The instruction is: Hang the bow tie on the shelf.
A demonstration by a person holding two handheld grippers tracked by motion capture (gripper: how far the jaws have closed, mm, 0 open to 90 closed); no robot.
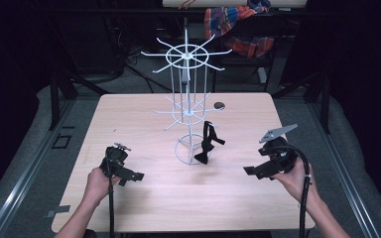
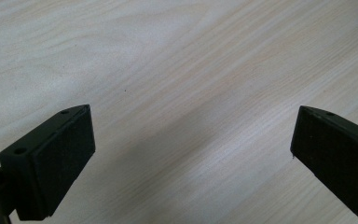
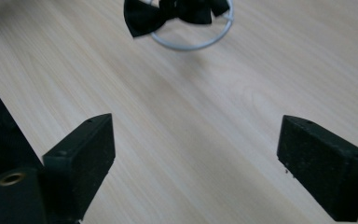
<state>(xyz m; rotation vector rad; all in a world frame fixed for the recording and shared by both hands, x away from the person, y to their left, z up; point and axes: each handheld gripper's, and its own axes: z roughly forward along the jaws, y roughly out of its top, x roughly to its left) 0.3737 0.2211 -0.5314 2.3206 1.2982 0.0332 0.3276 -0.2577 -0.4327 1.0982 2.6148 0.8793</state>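
The bow tie point(image 1: 208, 143) hangs on the white rack point(image 1: 187, 84) in the middle of the table point(image 1: 144, 198), its long side going up and down. My right tool point(image 1: 248, 170) is wide with nothing in it. The bow tie is ahead of it, up and to the left. My left tool point(image 1: 138, 176) is wide and bare too, and about as far off on the other side.

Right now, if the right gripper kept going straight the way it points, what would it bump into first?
Probably the black bow tie hanging on the white wire rack, straight ahead between its open jaws. The right gripper tilts downward, though, so it might touch the wooden table first; depth is unclear.
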